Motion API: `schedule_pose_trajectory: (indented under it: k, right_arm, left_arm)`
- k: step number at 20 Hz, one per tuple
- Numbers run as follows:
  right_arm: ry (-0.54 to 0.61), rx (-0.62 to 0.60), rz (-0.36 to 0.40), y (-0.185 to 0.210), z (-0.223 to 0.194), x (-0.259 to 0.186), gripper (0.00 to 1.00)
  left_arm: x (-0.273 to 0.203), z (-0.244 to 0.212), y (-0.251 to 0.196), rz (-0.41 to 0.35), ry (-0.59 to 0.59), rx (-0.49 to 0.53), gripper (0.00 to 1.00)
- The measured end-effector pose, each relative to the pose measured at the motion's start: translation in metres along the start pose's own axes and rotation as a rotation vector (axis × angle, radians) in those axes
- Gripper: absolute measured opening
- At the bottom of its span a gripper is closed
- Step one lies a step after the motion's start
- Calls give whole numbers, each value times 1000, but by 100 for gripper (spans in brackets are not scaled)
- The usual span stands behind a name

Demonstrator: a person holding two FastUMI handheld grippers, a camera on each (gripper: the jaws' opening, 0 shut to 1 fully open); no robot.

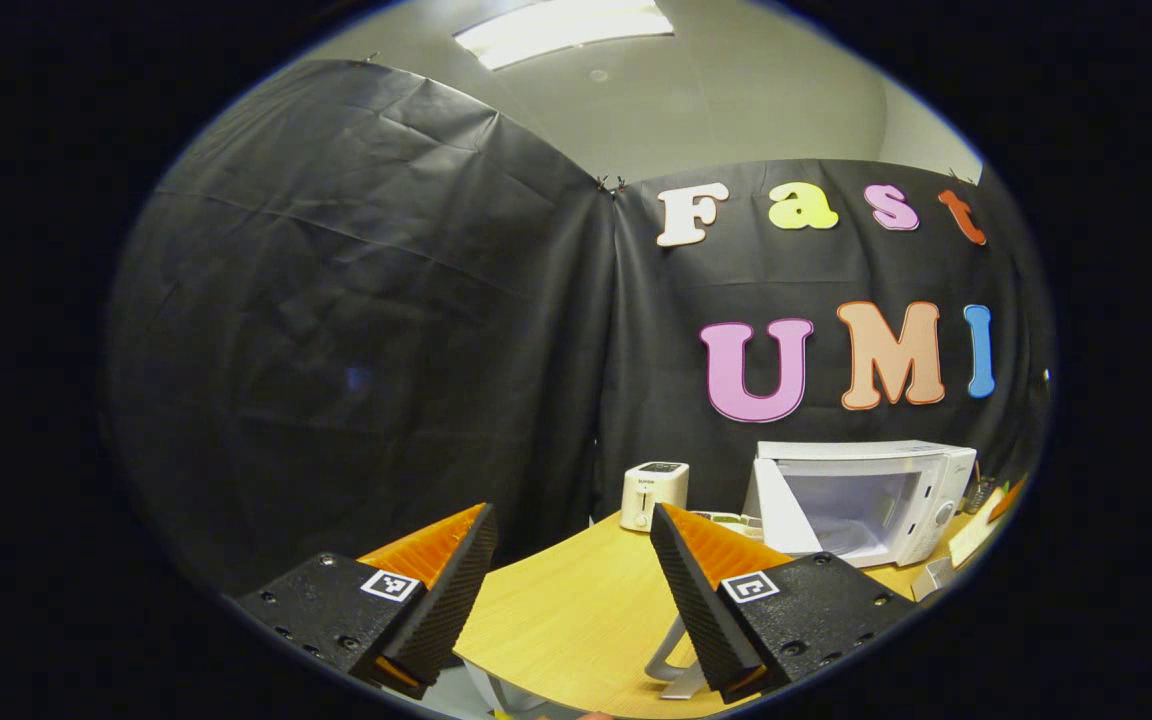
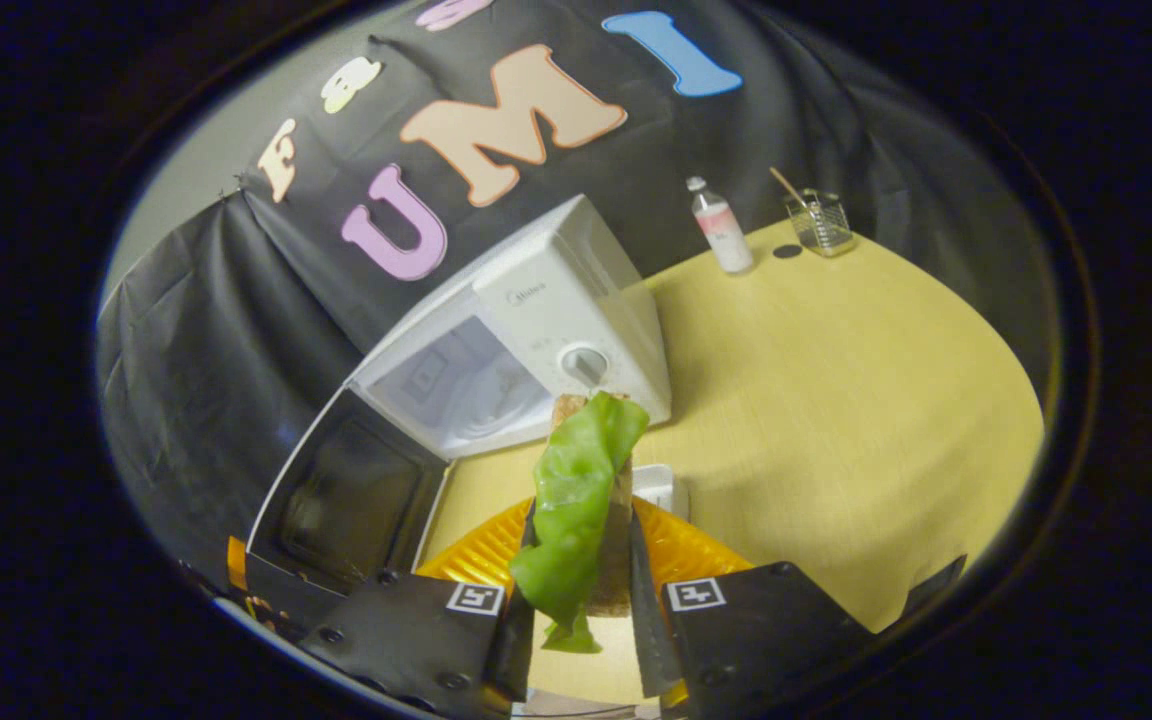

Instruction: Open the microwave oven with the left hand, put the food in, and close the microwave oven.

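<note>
On the table [image 2: 836, 400], the microwave oven [image 2: 536, 320] stands with its door [image 2: 351, 500] swung wide toward my left side, so the cavity [image 2: 461, 385] lies bare. My right tool [image 2: 581, 600] is pinching the food [image 2: 576, 500], a slice of bread with a green lettuce leaf draped over it, both fingers pressing on its lower part. The food stands up lengthwise along the fingers, its top end pointing at the oven's control panel and dial [image 2: 584, 365] and not at the opening. That is what the next move turns on, I reckon: the cavity sits ahead and to the left of the food's tip, so the right tool must shift leftward and go forward (long axis first) to clear the door frame.

My left tool [image 1: 576, 590] is spread wide with nothing between its fingers, well back from the oven, which I see ahead and to its right [image 1: 861, 500] past a small toaster [image 1: 653, 493]. The right tool is plainly the nearer one to the opening. A bottle [image 2: 721, 228] and a glass [image 2: 821, 222] stand farther off on the table, out of the way.
</note>
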State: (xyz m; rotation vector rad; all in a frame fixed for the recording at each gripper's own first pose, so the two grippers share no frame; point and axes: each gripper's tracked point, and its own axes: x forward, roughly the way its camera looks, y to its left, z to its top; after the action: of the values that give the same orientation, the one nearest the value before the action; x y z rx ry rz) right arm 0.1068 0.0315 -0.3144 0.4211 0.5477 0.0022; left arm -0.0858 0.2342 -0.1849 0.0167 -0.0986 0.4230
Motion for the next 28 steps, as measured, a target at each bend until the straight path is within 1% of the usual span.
schedule_pose_trajectory:
  k: [1, 2, 4, 5, 8, 9, 10, 12, 13, 14, 15, 16, 17, 18, 20, 23, 25, 26, 27, 28]
  right_arm:
    - [-39, 2, 14, 7, 3, -3, 37]
    - [-74, 16, 36, 19, 3, -5, 38]
    - [-134, 56, 95, 44, 0, -5, 38]
    - [-170, 81, 119, 56, -2, -2, 38]
    - [-265, 143, 164, 88, -13, 15, 37]
    - [-294, 157, 167, 97, -16, 24, 37]
    - [-325, 172, 163, 105, -20, 33, 37]
    - [-381, 180, 140, 120, -25, 54, 37]
    - [-402, 179, 128, 128, -28, 67, 44]
    - [-417, 184, 122, 138, -33, 78, 36]
    - [-425, 194, 118, 147, -36, 91, 37]
    - [-427, 201, 112, 155, -39, 106, 37]
    - [-427, 204, 89, 159, -40, 120, 37]
    - [-428, 197, 69, 162, -40, 135, 36]
    - [-441, 177, 41, 170, -34, 166, 36]
    - [-435, 139, 22, 176, -26, 209, 36]
    - [-438, 145, 14, 177, -20, 231, 36]
    - [-447, 148, 14, 179, -15, 241, 44]
    - [-459, 148, 10, 179, -11, 249, 44]
    - [-471, 140, 4, 181, -6, 257, 44]
  left_arm:
    - [1, -2, 0, -4, 3, 1, 94]
    - [2, -2, -1, -10, 8, -1, 89]
    - [3, -5, -3, -12, 14, -2, 99]
    - [3, -5, -2, -11, 14, -3, 94]
    - [4, -7, -2, -13, 16, 0, 94]
    - [4, -8, 0, -9, 16, 2, 94]
    - [5, -8, 2, -4, 17, 4, 89]
    - [7, -8, 3, 4, 21, 3, 89]
    - [6, -11, 3, 1, 24, -1, 89]
    - [7, -12, 1, -4, 29, -4, 94]
    - [8, -13, 0, -6, 32, -7, 94]
    - [10, -15, 1, -2, 37, -9, 99]
    - [12, -18, 1, -2, 42, -12, 94]
    - [13, -19, 0, -5, 45, -14, 94]
    - [16, -21, 4, 4, 52, -6, 94]
    - [20, -23, 13, 26, 55, 2, 94]
    - [23, -24, 21, 53, 53, 8, 94]
    - [23, -25, 22, 58, 56, 10, 94]
    - [25, -26, 23, 61, 61, 12, 94]
    - [27, -27, 23, 64, 65, 13, 89]
